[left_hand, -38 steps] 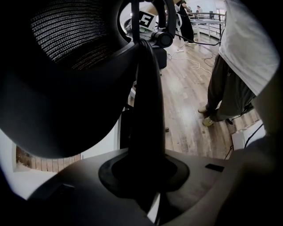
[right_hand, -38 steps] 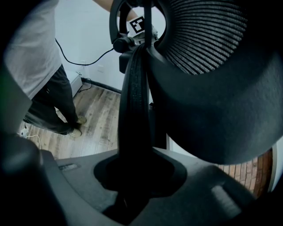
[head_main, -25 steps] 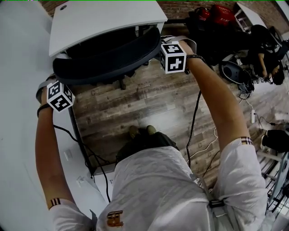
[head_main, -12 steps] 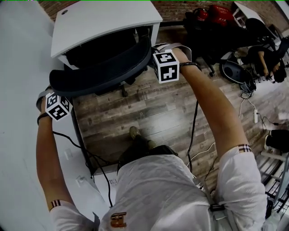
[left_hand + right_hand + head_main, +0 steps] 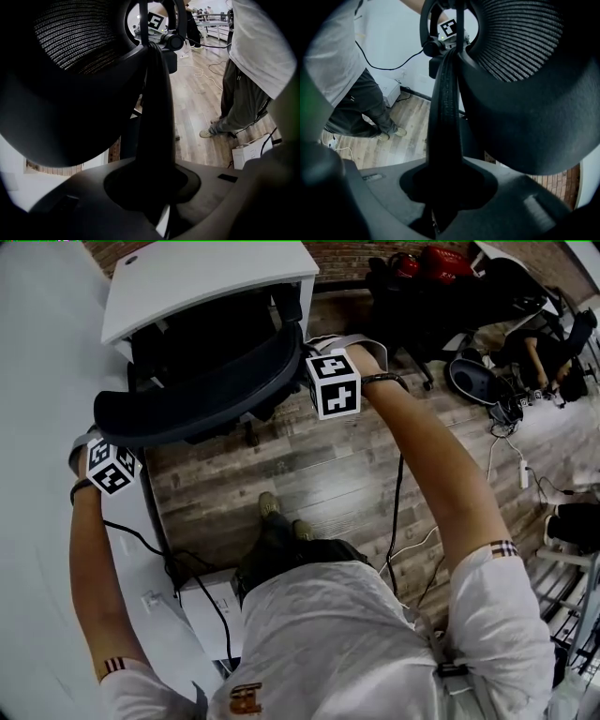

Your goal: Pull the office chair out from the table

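- Left hand-held gripper [image 5: 157,197] pinches the backrest rim of the office chair [image 5: 202,390] at its left end. In its own view the dark rim runs down between the jaws, which press on it from both sides.
- Between our 2 hands, the curved backrest stands just in front of the white table [image 5: 202,282]. The seat looks partly tucked under the table's edge, so we judge the pull under way but not finished.
- Our shoes [image 5: 270,506] stand on the wooden floor [image 5: 319,456] right behind the chair. We should step back as it rolls, so the base does not catch our feet.
- At the backrest's right end, the right hand-held gripper [image 5: 440,197] is clamped on the rim the same way, jaws pressed against it.
- To do this well, we should draw both hands back evenly and level, so the chair rolls straight and does not swivel. A firm pinch stops the thin rim from slipping.
- Farther right, a black cable [image 5: 397,502] hangs toward the floor, and we should steer the castors clear of it.
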Demonstrator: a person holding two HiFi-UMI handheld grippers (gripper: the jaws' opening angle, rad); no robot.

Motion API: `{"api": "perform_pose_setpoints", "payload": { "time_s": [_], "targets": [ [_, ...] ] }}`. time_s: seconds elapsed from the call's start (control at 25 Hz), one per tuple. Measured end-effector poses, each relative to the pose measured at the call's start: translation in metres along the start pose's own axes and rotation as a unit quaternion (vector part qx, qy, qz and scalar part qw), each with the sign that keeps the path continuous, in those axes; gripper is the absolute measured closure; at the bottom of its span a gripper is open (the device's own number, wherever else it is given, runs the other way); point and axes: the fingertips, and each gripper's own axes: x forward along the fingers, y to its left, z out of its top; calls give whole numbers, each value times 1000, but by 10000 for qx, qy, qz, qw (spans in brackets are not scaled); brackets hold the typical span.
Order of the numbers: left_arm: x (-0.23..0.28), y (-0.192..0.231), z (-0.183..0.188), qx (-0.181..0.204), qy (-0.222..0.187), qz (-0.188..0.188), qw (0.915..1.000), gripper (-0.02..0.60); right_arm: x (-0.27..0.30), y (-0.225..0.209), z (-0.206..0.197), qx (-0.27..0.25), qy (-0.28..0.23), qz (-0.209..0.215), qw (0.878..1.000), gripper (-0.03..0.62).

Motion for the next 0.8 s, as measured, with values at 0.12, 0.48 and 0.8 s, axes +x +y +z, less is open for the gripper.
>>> {"api": "perform_pose_setpoints", "payload": {
  "time_s": [0.12,0.48,0.8],
  "targets": [
    [-11,-21,5,-7,-27,8,10000,509,-12,21,6,-14,-6,-4,10000,507],
    [-38,-67,12,24,-52,14,10000,509,-33,69,16,110,62,-9,9999,505],
    [-68,-119,18,30,-126,5,9999,509,-62,123,30,175,84,2,9998,502]
  ]
}}
